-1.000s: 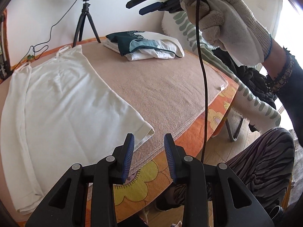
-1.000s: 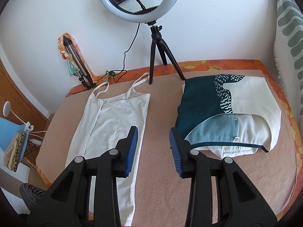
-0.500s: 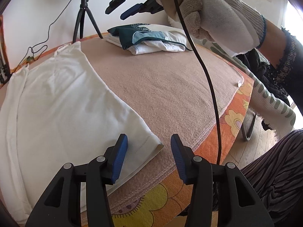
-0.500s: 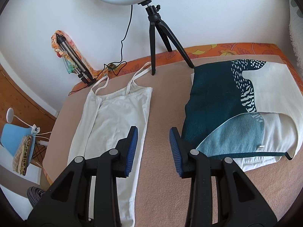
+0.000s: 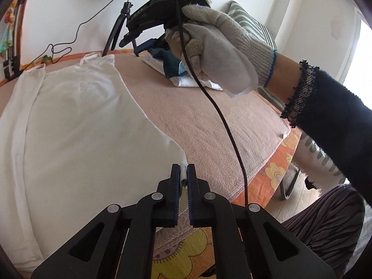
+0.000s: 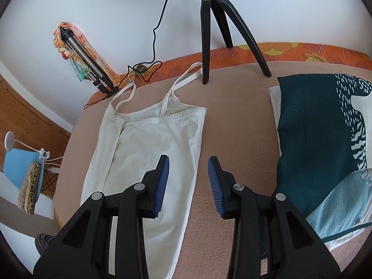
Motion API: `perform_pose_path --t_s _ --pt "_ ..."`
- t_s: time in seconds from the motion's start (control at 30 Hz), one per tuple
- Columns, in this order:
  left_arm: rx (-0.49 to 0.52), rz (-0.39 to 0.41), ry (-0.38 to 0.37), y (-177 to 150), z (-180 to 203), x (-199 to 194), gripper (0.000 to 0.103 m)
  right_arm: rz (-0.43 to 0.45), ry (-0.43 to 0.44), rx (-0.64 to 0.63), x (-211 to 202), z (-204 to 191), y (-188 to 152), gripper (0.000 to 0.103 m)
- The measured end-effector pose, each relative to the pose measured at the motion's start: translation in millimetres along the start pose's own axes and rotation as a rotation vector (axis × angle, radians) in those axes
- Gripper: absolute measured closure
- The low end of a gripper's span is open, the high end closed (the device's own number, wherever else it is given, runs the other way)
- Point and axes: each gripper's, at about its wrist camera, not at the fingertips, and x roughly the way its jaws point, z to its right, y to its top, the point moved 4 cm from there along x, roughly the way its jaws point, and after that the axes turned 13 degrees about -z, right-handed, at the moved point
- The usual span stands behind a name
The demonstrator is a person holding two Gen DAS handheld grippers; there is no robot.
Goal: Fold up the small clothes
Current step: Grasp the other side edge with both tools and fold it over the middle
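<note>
A white strappy top [image 5: 81, 127] lies flat on the beige blanket [image 5: 209, 121]. My left gripper [image 5: 183, 169] is at the top's near hem corner. Its jaws are closing and the pads pinch that corner of cloth. In the right wrist view the same top [image 6: 153, 144] runs away from me, straps at the far end. My right gripper [image 6: 188, 160] hovers open above its right side edge, nothing between the fingers. A gloved hand [image 5: 216, 53] carries that right gripper [image 5: 130, 46] over the far part of the table.
A folded teal-and-white stack [image 6: 313, 139] lies to the right of the top. A ring-light tripod [image 6: 207, 34] stands at the back edge. A black cable [image 5: 223, 121] hangs across the left view. A striped trouser leg [image 5: 325, 220] is beside the orange flowered table edge [image 5: 274, 169].
The left gripper opened wider, moved up to the hem corner and closed on it. The right gripper dropped lower and forward over the top's right edge, jaws unchanged.
</note>
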Motion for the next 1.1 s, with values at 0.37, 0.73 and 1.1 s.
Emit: perform_pose_path --t_s 0.37,0.73,1.1 --pt "-0.029 0.03 -0.014 1.4 -6.5 -9.9 0.099 -0.058 -0.054 0.056 63.1 10.5 44.1 0.066" --pt "-0.056 0.053 -0.031 -3.4 -18.6 -21.7 0.099 -0.062 -0.052 0.099 77.6 12.2 61.2 0.092" --pt "-0.088 0.086 -0.027 -17.8 -36.7 -44.1 0.099 -0.03 -0.193 0.037 58.4 -34.6 75.2 0.097"
